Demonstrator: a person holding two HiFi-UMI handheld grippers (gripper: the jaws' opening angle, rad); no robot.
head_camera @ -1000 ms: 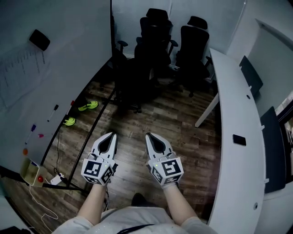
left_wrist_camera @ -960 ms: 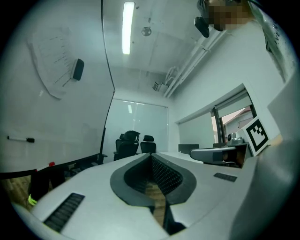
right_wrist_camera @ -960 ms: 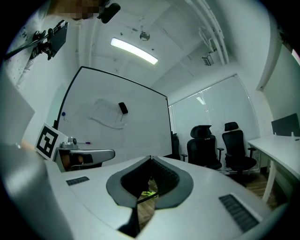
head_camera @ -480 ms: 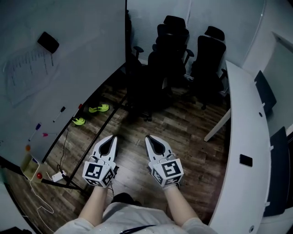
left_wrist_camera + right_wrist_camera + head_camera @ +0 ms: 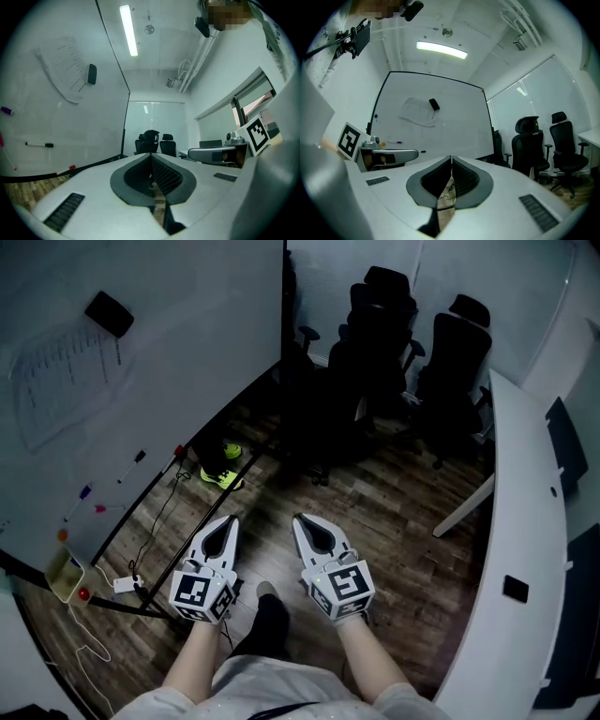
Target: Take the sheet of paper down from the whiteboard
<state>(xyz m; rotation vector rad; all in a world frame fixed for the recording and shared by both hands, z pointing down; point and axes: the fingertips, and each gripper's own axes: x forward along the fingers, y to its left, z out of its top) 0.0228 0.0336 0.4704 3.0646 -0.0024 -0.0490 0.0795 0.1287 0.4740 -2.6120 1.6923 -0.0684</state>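
On the whiteboard, a curling sheet of paper hangs askew; left gripper, right gripper clenched empty; board looms larger than before.

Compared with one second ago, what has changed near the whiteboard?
The person stepped forward: a leg now shows between the arms, and the whiteboard fills more of the head view. The left gripper and right gripper stay shut and empty; the sheet of paper still hangs there.

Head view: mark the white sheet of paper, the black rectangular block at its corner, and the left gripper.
white sheet of paper (image 5: 61, 381): head view, its middle.
black rectangular block (image 5: 108, 313): head view, its centre.
left gripper (image 5: 228, 520): head view, tips of its shut fingers.
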